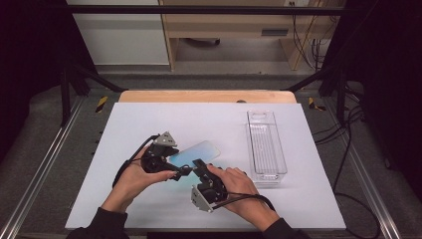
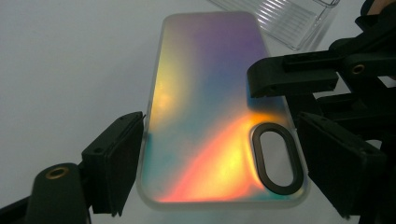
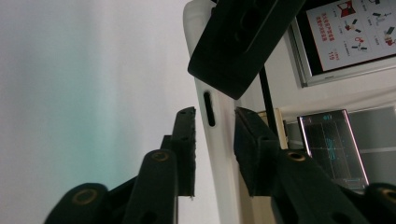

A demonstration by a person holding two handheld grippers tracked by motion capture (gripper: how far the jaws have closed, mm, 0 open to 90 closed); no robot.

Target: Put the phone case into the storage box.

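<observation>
While the left gripper [image 1: 183, 169] held the iridescent phone case [image 1: 195, 153] across its width near the camera-hole end, just left of the middle of the high view, the right gripper [image 1: 198, 166] was at that case's side edge from below. In the left gripper view the case [image 2: 210, 112] lay between that gripper's two black pads, one at the lower left and one at the lower right, both against its long edges, so the grip looked firm and wide. In the right gripper view the case's pale side wall [image 3: 215, 140], with its small slot, stood between the right gripper's jaws, which were set narrow; a thin gap remained on the left pad's side, so I judged that hold not yet made. The step in hand seemed to be a handover or a two-handed grip on the case above the white table [image 1: 149, 124]. A clear plastic bin [image 1: 266, 144] stood apart at the right of the high view. The next move probably called for the right jaws to pinch fully on the thin edge without slipping.
</observation>
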